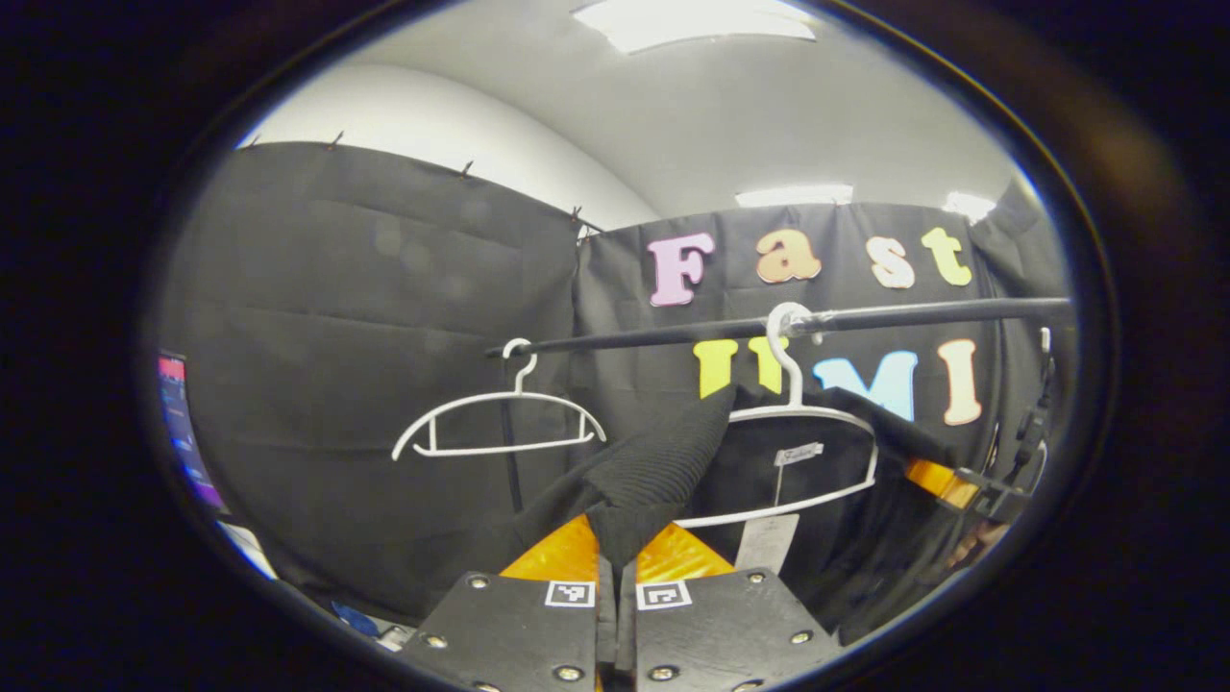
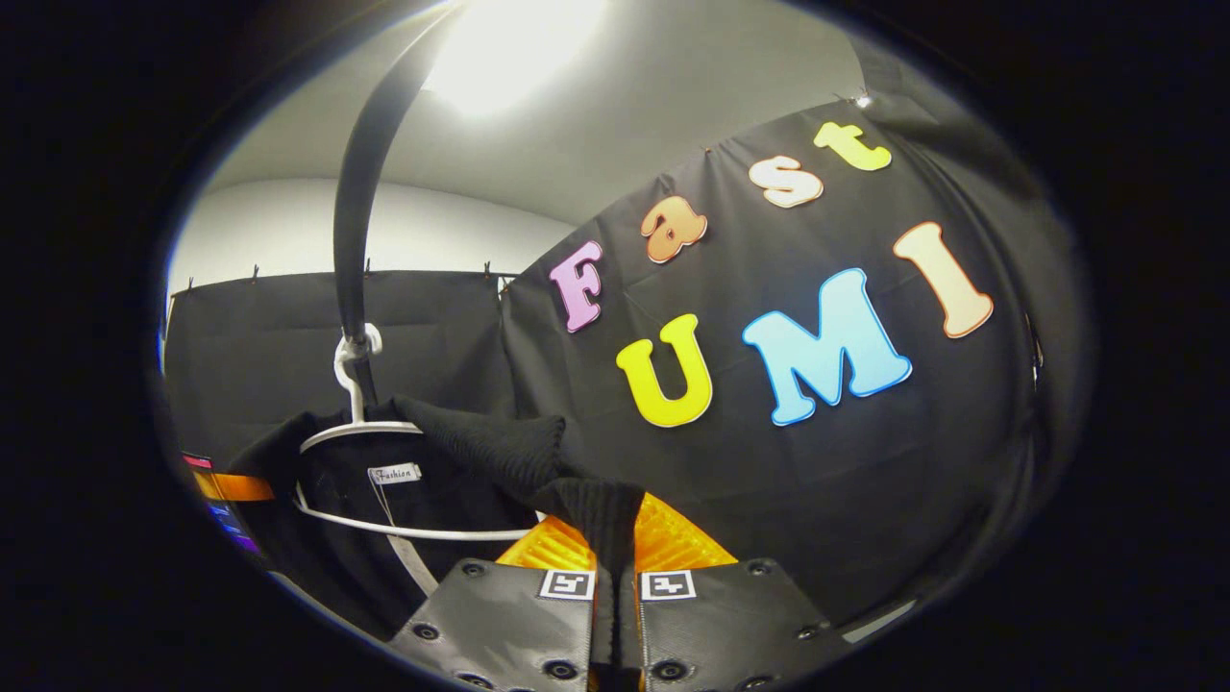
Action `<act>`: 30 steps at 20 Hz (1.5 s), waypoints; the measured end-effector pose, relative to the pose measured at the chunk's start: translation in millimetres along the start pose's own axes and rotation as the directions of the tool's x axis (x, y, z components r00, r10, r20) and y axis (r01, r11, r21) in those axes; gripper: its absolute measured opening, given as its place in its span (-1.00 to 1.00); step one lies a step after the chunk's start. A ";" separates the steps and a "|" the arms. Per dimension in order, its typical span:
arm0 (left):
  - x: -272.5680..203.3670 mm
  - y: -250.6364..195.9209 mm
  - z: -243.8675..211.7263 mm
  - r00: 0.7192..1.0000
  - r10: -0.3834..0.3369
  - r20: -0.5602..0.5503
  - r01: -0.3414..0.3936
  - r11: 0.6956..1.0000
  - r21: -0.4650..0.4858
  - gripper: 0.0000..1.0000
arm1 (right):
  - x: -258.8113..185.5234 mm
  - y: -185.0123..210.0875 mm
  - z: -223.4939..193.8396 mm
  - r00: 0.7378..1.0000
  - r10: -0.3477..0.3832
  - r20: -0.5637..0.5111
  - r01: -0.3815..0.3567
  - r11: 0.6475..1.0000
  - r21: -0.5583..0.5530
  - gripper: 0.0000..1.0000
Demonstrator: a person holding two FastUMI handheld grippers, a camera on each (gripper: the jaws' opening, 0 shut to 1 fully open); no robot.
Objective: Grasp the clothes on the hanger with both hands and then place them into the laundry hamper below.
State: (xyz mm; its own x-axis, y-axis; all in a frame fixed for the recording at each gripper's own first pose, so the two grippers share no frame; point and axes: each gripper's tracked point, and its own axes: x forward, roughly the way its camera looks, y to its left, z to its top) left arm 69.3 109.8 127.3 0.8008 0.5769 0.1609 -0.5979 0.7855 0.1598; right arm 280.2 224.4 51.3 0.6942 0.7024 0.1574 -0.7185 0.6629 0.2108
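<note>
In the left gripper view, the left gripper [image 1: 615,553] sits at the bottom middle. Its two fingers are pressed together on a fold of the black top [image 1: 653,461]. The top hangs on a white hanger [image 1: 802,423] right of the middle. The hanger hooks over a dark rail [image 1: 913,314] that runs across the frame. A second white hanger [image 1: 500,423] hangs bare on the rail at the left. At the far right edge, the other gripper shows a little, pinching the top's other side. A screen [image 1: 183,423] glows at the left edge.

In the right gripper view, the right gripper [image 2: 615,557] is at the bottom middle. Its fingers squeeze the top [image 2: 500,442] too. Here the rail [image 2: 360,183] curves up the left side toward a bright ceiling light [image 2: 509,38]. The hanger [image 2: 365,432] is at the lower left, with a small label [image 2: 394,473] inside the top's neck.
</note>
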 end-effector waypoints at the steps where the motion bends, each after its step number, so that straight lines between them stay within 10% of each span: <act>1: 0.3 2.5 3.6 1.000 0.002 0.004 -0.002 1.000 0.020 -0.98 | 1.6 -0.9 1.1 1.000 -0.005 0.007 0.005 1.000 -0.006 -0.92; 17: 35.4 45.2 42.0 0.992 -0.021 0.122 0.005 0.992 0.127 -0.96 | 47.3 -19.7 22.2 0.984 -0.055 0.167 0.065 0.996 -0.055 -0.93; 30: 66.6 60.3 56.0 0.979 -0.174 0.104 0.146 0.961 0.236 -0.99 | 81.8 -27.7 32.7 0.971 -0.038 0.235 0.052 0.997 -0.052 -0.96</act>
State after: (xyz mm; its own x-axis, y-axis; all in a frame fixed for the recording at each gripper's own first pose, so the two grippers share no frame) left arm 84.6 183.1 202.2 0.8848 0.4049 0.2306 -0.4657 0.7860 0.4066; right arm 358.3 255.0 89.9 0.7119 0.5960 0.3714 -0.6829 0.7110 0.1681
